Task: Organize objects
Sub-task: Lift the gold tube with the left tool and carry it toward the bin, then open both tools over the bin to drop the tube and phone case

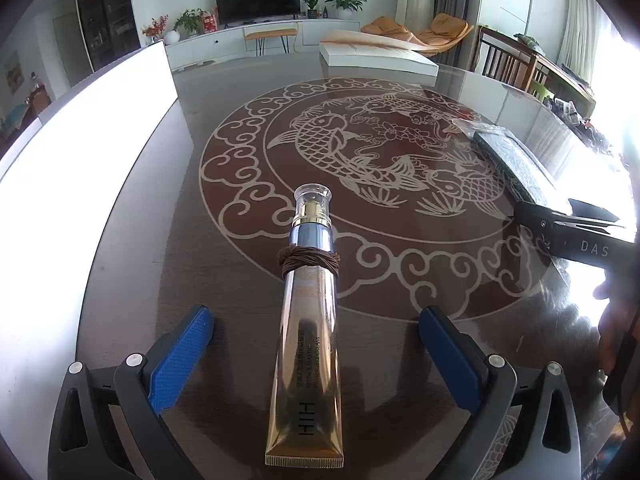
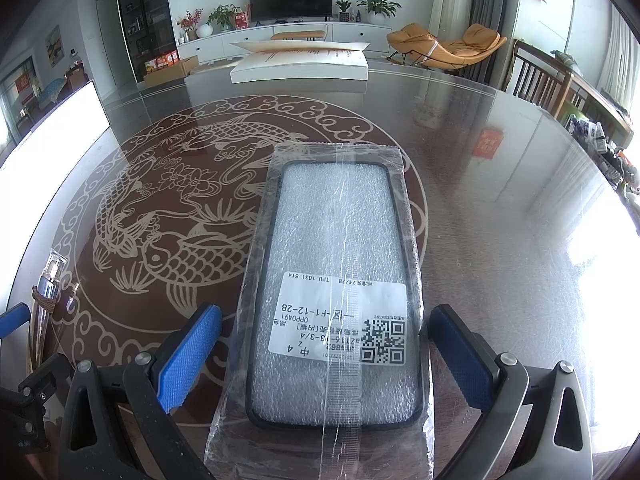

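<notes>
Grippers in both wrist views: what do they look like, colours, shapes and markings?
Left gripper and right gripper match: black angular frames with silver rivets, and fingers faced with blue textured pads. Seen from the left view, the right gripper's black body bears white letters "DAS".

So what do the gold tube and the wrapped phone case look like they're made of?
The tube looks like glossy gold-tinted plastic with a crimped end, a clear cap and a metallic collar, and brown cord wound around it. The phone case seems dark, soft-looking plastic, filled with white foam sheet, inside a clear crinkly plastic bag bearing a paper label.
</notes>
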{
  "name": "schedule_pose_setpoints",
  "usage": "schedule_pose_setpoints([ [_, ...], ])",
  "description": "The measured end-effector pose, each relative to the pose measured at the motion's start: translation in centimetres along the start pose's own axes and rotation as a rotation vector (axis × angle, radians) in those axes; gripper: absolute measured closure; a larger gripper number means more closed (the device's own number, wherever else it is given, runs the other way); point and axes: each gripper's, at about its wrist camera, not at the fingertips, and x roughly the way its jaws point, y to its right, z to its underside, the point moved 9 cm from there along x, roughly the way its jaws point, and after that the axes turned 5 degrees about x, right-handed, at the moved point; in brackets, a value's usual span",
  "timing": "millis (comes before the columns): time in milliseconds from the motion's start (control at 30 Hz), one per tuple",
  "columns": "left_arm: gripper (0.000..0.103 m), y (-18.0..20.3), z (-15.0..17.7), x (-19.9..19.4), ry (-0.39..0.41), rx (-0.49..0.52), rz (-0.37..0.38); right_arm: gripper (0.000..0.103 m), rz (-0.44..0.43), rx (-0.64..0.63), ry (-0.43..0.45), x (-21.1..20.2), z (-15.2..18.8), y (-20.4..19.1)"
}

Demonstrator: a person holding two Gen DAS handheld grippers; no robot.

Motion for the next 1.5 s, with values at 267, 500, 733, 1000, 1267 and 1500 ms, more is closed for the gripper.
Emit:
schedule_pose_setpoints([
  [267,0.0,0.1,-0.3,0.3,-0.056,0.044,0.035,0.0,-0.02,-0.044,-0.153,1.1,-0.7,-0.3],
  [500,0.079,1.1,-0.7,-1.6,0.067,0.066,0.141,0.027,-0.061,-0.076,-0.175,-1.3,-1.0,-1.3],
  [733,0.079,-0.6,0.5,-8.7,0.246,-0.037,0.188,0.027,-0.216,-0.073,-0.081,-7.9,-0.9,-5.2],
  [1000,0.079,-10.5,-2.1,-20.3,0.437,-0.204,0.107,0.027,-0.434,-0.203,0.034,-15.6,-5.5,-19.9],
  [1267,0.079,-26.2,0.5,-16.4,0.203,-0.341,-0.139,0.027,-0.592,-0.412,0.019,-16.8,-6.2,-41.2],
  [1500,0.06,-31.4,4.7,-13.7,0.049,-0.398,-0.236,0.026,-0.584,-0.492,-0.178,-9.9,-1.3,-49.6],
])
